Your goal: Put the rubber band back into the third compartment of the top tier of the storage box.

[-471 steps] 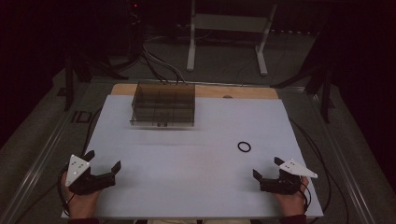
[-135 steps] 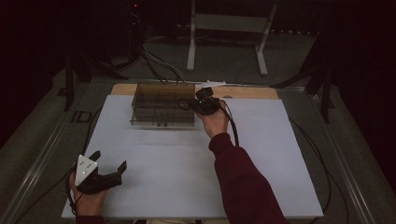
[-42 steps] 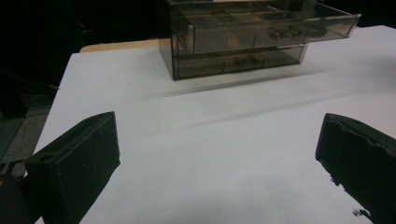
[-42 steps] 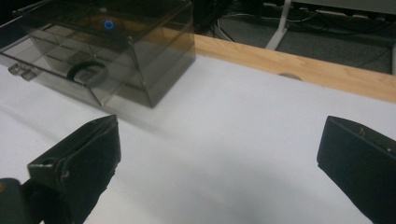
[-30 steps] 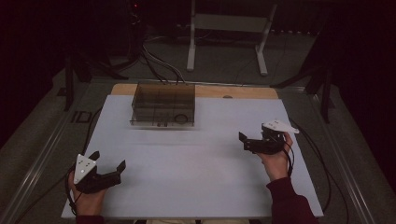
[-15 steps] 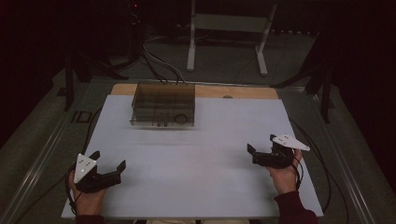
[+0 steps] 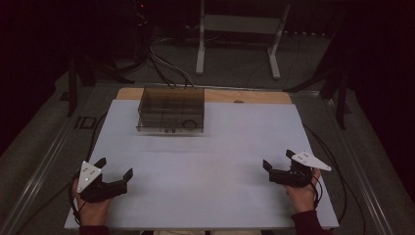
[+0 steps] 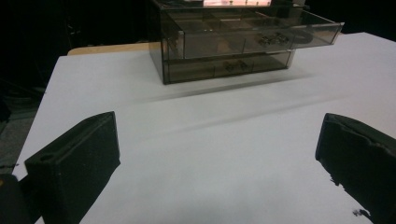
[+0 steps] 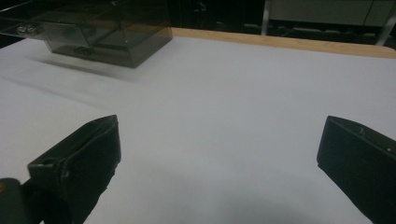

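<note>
A smoky see-through drawer box (image 7: 171, 110) stands at the far left of the white tabletop (image 7: 220, 147). In the left gripper view the box (image 8: 219, 46) has its top drawer (image 8: 322, 29) pulled out a little, with small dark items inside. A black ring (image 7: 190, 125) shows through the box's front right. My left gripper (image 7: 116, 167) rests open near the front left corner, nothing between its jaws (image 8: 219, 158). Near the front right edge, my right gripper (image 7: 277, 159) is open and holds nothing (image 9: 219, 154). The box (image 9: 93, 32) lies far ahead of it.
A wooden strip (image 7: 254, 96) runs along the table's far edge. Behind the table are cables (image 7: 166, 68) and a white stand's legs (image 7: 235, 44) on the dark floor. Metal rails (image 7: 44, 152) flank the table.
My right gripper has drawn back from mid-table to the front right edge, still open. Earlier it was at the box, and the ring that lay on the table is now in the box. The left gripper stayed put.
</note>
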Tool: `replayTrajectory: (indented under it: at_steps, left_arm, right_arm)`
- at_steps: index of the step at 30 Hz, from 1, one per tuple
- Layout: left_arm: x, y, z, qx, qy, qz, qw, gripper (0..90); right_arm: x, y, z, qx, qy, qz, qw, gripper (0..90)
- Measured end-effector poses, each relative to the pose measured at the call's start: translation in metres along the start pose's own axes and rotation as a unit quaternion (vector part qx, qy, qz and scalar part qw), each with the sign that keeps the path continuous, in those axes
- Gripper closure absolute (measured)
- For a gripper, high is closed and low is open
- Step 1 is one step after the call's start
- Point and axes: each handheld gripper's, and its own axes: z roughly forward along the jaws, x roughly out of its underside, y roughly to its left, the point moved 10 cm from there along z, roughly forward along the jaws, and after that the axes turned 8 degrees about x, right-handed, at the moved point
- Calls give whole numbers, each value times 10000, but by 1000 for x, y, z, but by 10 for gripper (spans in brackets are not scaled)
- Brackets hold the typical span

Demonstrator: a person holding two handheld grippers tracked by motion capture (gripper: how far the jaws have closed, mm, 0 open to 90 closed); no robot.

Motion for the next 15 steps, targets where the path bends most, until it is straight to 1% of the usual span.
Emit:
replayTrajectory:
  at_steps: [5, 8, 11, 15]
  left_arm:
    - [-1, -1, -1, 27, -13, 18, 10000, 6]
    - [-1, -1, 0, 43, -10, 19, 10000, 6]
    - [-1, -2, 0, 44, -11, 22, 10000, 7]
    - [-2, -2, 0, 52, -24, 22, 10000, 6]
  right_arm:
    - [5, -1, -8, -48, -141, 53, 9999, 0]
    - [9, -2, -11, -76, -152, 69, 9998, 0]
    - [12, -3, -13, -120, -168, 150, 9997, 0]
    - [14, -5, -17, -118, -229, 198, 9995, 0]
